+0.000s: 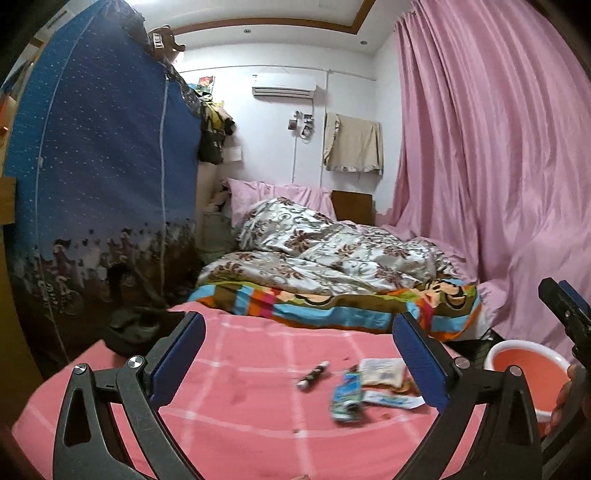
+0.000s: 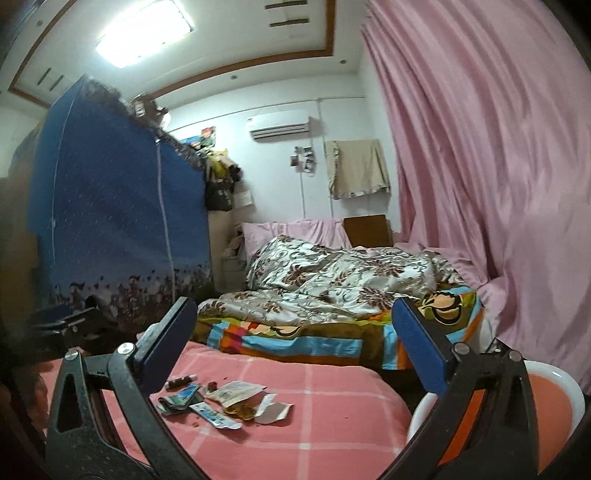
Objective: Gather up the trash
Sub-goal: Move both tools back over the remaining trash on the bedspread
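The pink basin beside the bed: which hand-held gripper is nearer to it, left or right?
Right. The right hand-held gripper hangs open with its right finger directly over the pink basin. The left hand-held gripper is open over the pink sheet, with the basin off to its right.

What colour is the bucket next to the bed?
The bucket is orange-pink inside with a white rim. The right wrist view shows it best.

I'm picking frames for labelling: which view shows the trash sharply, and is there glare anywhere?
Left wrist view: green wrapper is motion-blurred. Right wrist view: trash pile is sharper, but the ceiling light blows out; the frame's left edge is smeared dark.
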